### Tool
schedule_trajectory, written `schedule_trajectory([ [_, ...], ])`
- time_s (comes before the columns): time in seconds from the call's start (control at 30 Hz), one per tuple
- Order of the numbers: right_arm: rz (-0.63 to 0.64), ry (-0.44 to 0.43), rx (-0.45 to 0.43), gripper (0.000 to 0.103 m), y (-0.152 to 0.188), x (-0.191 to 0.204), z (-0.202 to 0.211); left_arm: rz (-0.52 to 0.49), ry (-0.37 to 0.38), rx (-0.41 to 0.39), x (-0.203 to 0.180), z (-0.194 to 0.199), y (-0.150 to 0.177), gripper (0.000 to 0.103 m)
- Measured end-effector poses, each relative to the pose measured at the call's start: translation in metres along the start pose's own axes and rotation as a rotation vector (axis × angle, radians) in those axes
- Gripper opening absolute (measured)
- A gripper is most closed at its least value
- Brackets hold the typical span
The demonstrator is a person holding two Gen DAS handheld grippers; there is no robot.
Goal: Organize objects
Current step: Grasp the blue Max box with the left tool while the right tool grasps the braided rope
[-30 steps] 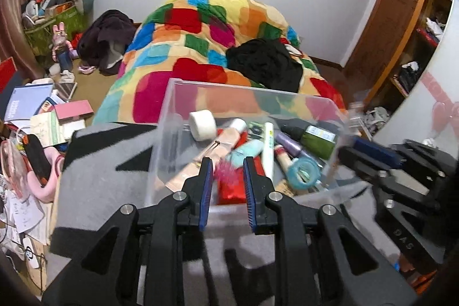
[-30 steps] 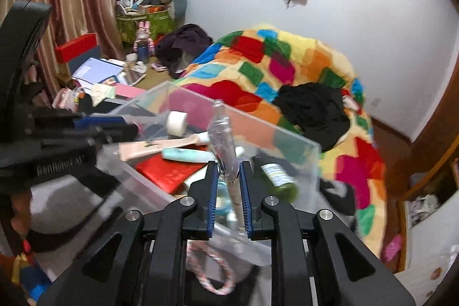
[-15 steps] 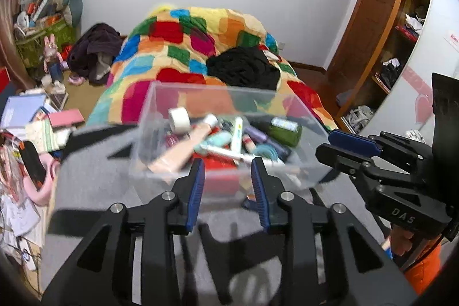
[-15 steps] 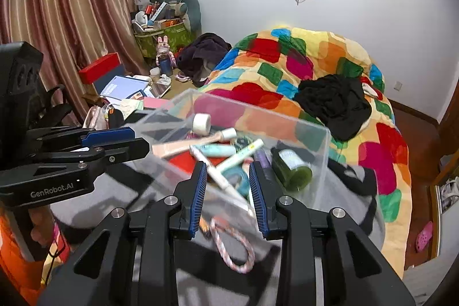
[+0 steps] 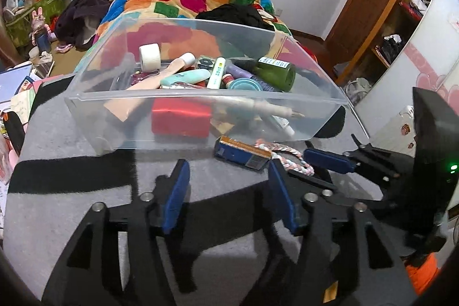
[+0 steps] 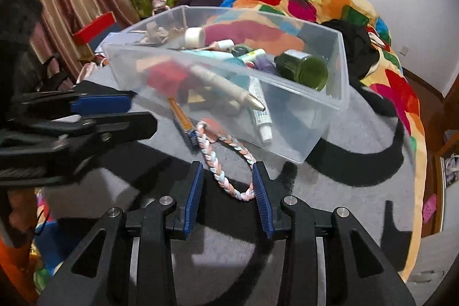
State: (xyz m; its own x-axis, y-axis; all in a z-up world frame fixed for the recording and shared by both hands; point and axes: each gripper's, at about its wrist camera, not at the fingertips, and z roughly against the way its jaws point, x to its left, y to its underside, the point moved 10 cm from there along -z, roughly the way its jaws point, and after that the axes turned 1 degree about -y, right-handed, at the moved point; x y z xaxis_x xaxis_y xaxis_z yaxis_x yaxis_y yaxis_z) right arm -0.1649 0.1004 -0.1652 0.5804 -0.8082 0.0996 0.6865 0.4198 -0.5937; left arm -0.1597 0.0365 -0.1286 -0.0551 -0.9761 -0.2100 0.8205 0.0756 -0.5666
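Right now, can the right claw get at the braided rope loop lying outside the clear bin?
Probably yes. The braided rope loop lies on the grey blanket just ahead of the right claw, whose jaws are opening with the loop's near end between them. Nothing covers it; the clear bin sits just behind.

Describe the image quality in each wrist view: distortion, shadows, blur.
Left wrist view: fisheye bends the clear bin rim and door frame; gripper shadows darken the grey blanket. Right wrist view: dark vignette at corners; the left hand-held gripper looks soft; braided rope stays sharp.
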Motion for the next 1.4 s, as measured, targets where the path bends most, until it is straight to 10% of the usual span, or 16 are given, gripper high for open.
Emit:
schedule_trajectory([
  [0.13, -0.01, 0.008, -0.018, 0.011, 0.001, -0.005, 0.004, 0.017, -0.007, 0.007, -0.005, -0.006, -0.005, 0.062],
  [0.73, -0.008, 0.005, -0.034, 0.01, 0.041, -0.022, 0.044, 0.065, -0.177, 0.043, -0.001, -0.042, -0.006, 0.055],
  [0.83, -0.018, -0.031, -0.029, 0.02, 0.04, -0.019, 0.046, 0.064, -0.157, 0.054, 0.001, -0.037, 0.003, 0.039],
  [0.93, -0.028, -0.047, -0.062, 0.054, 0.034, -0.017, 0.052, 0.054, -0.143, 0.049, 0.005, -0.027, 0.012, 0.03],
  [1.4, 0.025, -0.04, 0.009, 0.057, 0.008, 0.004, 0.011, -0.081, -0.055, 0.056, 0.014, 0.011, 0.042, 0.025],
])
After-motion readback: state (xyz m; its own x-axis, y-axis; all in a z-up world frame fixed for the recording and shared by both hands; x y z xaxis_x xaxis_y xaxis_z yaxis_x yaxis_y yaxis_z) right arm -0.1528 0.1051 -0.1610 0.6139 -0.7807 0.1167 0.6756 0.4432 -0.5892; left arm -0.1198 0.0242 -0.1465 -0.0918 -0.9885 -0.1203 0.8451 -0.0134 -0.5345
